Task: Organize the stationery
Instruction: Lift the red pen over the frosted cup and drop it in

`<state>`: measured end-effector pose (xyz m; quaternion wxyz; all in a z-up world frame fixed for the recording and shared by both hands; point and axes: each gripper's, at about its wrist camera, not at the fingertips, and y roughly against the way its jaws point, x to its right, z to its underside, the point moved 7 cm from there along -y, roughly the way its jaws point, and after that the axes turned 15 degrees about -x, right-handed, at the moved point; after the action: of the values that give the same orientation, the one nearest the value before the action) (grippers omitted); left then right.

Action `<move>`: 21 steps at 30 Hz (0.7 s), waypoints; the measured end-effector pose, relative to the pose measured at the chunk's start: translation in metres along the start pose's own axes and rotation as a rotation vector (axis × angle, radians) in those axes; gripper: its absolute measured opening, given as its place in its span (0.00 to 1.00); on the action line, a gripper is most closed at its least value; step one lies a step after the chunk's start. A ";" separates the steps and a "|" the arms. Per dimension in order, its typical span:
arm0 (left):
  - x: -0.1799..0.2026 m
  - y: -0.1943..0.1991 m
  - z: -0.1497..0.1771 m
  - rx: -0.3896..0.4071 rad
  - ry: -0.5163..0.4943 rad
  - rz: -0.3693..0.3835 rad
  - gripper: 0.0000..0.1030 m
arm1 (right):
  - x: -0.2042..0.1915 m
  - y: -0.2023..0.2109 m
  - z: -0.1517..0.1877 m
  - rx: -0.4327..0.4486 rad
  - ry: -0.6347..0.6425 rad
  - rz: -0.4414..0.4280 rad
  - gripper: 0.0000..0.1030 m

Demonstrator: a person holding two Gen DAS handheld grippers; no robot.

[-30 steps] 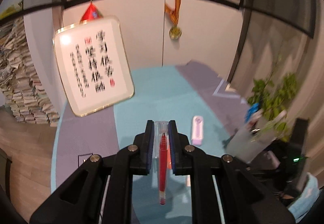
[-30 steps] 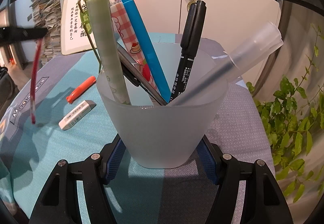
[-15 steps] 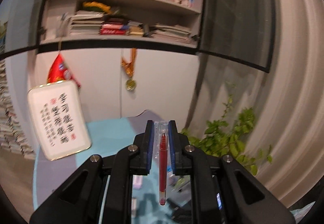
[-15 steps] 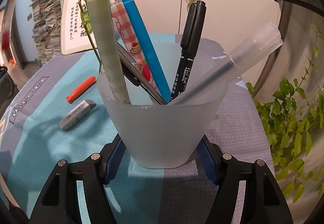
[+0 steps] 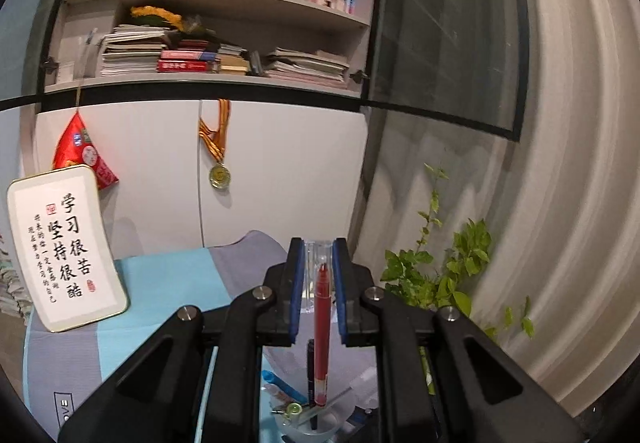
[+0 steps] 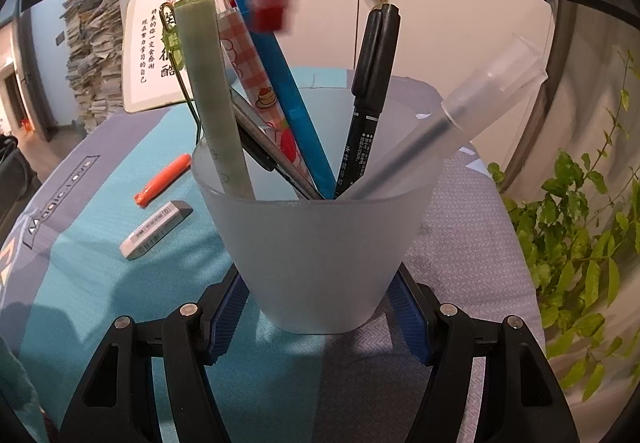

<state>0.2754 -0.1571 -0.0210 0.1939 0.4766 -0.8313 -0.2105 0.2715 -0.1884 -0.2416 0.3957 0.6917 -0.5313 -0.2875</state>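
L claw (image 5: pixel 316 275): clamped on red pen (image 5: pixel 321 327), pen hanging tip-down above cup (image 6: pixel 320 243); blurry in R view, prob not inside yet.
R claw (image 6: pixel 316 317): gripping cup base, on desk (image 6: pixel 472 227).
Loose: eraser (image 6: pixel 156 229), orange pen (image 6: pixel 162 181), toward desk's left edge.

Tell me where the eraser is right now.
In the right wrist view the eraser lies on the teal cloth, left of the frosted cup, beside the orange pen.
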 end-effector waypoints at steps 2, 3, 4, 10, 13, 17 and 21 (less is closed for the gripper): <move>0.003 -0.006 0.005 -0.018 -0.022 -0.025 0.11 | 0.000 0.000 0.000 0.000 -0.001 -0.002 0.67; 0.004 -0.009 0.008 -0.028 -0.033 -0.036 0.11 | 0.000 0.000 0.000 0.000 -0.001 -0.002 0.67; 0.004 -0.012 0.012 -0.035 -0.036 -0.041 0.11 | 0.000 0.000 0.000 0.000 -0.001 -0.002 0.67; -0.005 -0.035 0.040 -0.134 -0.025 -0.050 0.11 | 0.000 -0.001 0.000 0.000 0.000 -0.001 0.67; -0.007 -0.039 0.051 -0.168 -0.032 -0.051 0.12 | 0.000 -0.001 0.000 0.000 -0.001 -0.002 0.67; -0.009 -0.042 0.068 -0.227 -0.039 -0.043 0.13 | 0.000 -0.001 0.000 0.000 0.000 -0.001 0.67; -0.020 -0.028 0.074 -0.236 -0.020 -0.048 0.33 | 0.001 -0.001 0.000 0.001 0.003 0.004 0.67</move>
<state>0.2661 -0.1405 -0.1007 0.2352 0.4679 -0.7911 -0.3160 0.2721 -0.1891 -0.2420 0.3966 0.6914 -0.5322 -0.2854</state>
